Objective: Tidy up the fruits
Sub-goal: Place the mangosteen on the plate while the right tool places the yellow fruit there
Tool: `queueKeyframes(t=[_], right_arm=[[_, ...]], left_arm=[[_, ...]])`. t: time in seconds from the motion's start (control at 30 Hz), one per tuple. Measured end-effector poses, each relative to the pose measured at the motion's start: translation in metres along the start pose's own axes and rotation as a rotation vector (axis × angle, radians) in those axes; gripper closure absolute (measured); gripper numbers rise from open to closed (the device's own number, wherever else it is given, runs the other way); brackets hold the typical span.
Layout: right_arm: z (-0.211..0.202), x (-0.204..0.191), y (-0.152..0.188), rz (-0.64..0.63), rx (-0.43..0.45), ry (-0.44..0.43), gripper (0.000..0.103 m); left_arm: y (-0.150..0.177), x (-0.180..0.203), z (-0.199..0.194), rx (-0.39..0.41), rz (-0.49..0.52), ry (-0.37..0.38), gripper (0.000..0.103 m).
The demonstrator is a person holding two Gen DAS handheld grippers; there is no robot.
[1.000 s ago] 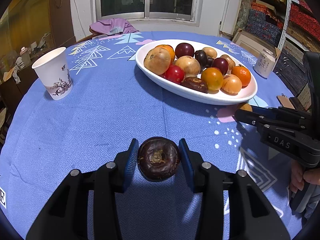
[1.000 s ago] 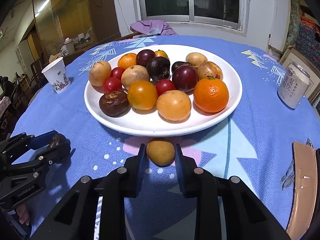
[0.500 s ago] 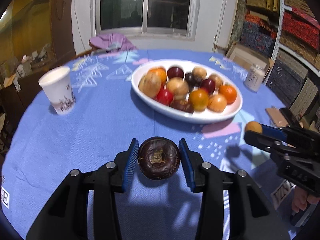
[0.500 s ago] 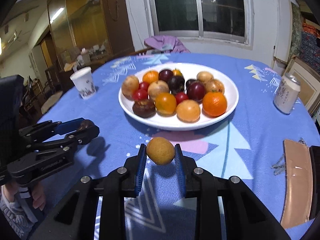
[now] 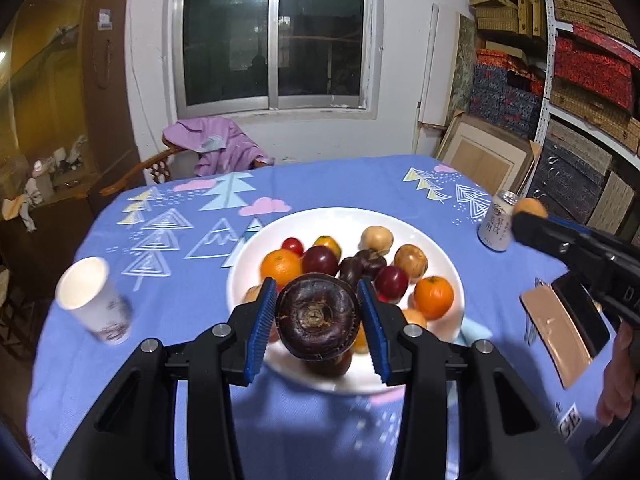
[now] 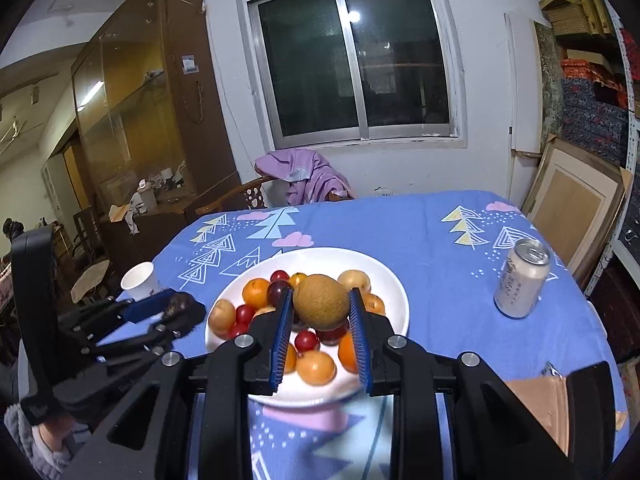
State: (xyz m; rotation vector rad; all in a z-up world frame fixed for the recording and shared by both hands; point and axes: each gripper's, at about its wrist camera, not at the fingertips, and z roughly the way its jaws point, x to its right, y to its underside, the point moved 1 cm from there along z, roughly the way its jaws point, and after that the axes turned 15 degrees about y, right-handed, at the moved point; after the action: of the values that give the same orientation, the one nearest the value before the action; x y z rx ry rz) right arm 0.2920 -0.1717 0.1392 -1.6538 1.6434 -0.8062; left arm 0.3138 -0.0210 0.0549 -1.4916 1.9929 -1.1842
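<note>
My left gripper (image 5: 318,316) is shut on a dark purple mangosteen (image 5: 318,318), held in the air above the near side of the white plate (image 5: 450,268). My right gripper (image 6: 320,308) is shut on a tan round fruit (image 6: 320,306), also lifted over the white plate (image 6: 394,292). The plate holds several fruits: oranges, red plums, tan fruits and a dark mangosteen. In the right wrist view the left gripper (image 6: 176,308) shows at the left with the dark fruit. In the left wrist view the right gripper (image 5: 528,210) shows at the right edge with its fruit.
A blue patterned cloth covers the table (image 5: 320,180). A paper cup (image 5: 94,306) stands at the left, a drink can (image 6: 520,284) at the right. A tan wallet and phone (image 5: 560,320) lie near the right edge. A chair with purple cloth (image 6: 304,176) stands beyond.
Both grippers have risen off the table with their fruits and now hang over the plate. The plate looks smaller and sits behind the held fruits.
</note>
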Motion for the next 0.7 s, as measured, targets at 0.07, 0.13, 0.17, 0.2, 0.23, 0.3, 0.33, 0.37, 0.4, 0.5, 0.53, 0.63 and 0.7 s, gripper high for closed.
queueKeyframes(t=[0.07,0.13,0.17,0.2,0.23,0.3,0.33,0.37,0.4,0.5,0.53,0.63,0.7], right_arm=[[0.019,-0.008,0.001,-0.024,-0.027,0.007,0.074],[0.043,-0.018,0.006,-0.06,-0.064,0.017,0.074],[0.054,-0.023,0.009,-0.077,-0.082,0.022,0.074],[0.063,-0.027,0.011,-0.093,-0.098,0.028,0.074],[0.073,-0.031,0.014,-0.108,-0.111,0.037,0.074],[0.086,-0.037,0.017,-0.127,-0.121,0.051,0.074],[0.091,-0.039,0.018,-0.135,-0.124,0.054,0.074],[0.095,-0.042,0.019,-0.141,-0.13,0.052,0.074],[0.099,-0.044,0.02,-0.145,-0.139,0.047,0.074],[0.103,-0.045,0.022,-0.122,-0.137,0.035,0.062],[0.102,-0.044,0.022,-0.121,-0.134,0.036,0.056],[0.091,-0.038,0.017,-0.115,-0.106,0.056,0.051],[0.078,-0.03,0.012,-0.082,-0.092,0.046,0.047]], left_arm=[[-0.002,0.0,0.019,-0.021,-0.002,0.004,0.062],[0.0,-0.005,0.039,-0.048,-0.004,0.0,0.062],[0.003,-0.008,0.047,-0.06,-0.009,-0.001,0.062],[0.005,-0.012,0.056,-0.074,-0.019,-0.001,0.062],[0.008,-0.017,0.063,-0.084,-0.027,0.0,0.062],[0.013,-0.025,0.074,-0.102,-0.041,0.0,0.062],[0.015,-0.027,0.077,-0.102,-0.039,0.008,0.062],[0.016,-0.025,0.077,-0.096,-0.02,-0.002,0.061],[0.017,-0.023,0.079,-0.098,-0.004,-0.01,0.059],[0.02,-0.018,0.08,-0.091,0.017,-0.001,0.046],[0.02,-0.017,0.08,-0.089,0.02,0.009,0.043],[0.021,-0.014,0.075,-0.077,0.023,0.01,0.032],[0.02,-0.01,0.065,-0.045,0.029,-0.033,0.012]])
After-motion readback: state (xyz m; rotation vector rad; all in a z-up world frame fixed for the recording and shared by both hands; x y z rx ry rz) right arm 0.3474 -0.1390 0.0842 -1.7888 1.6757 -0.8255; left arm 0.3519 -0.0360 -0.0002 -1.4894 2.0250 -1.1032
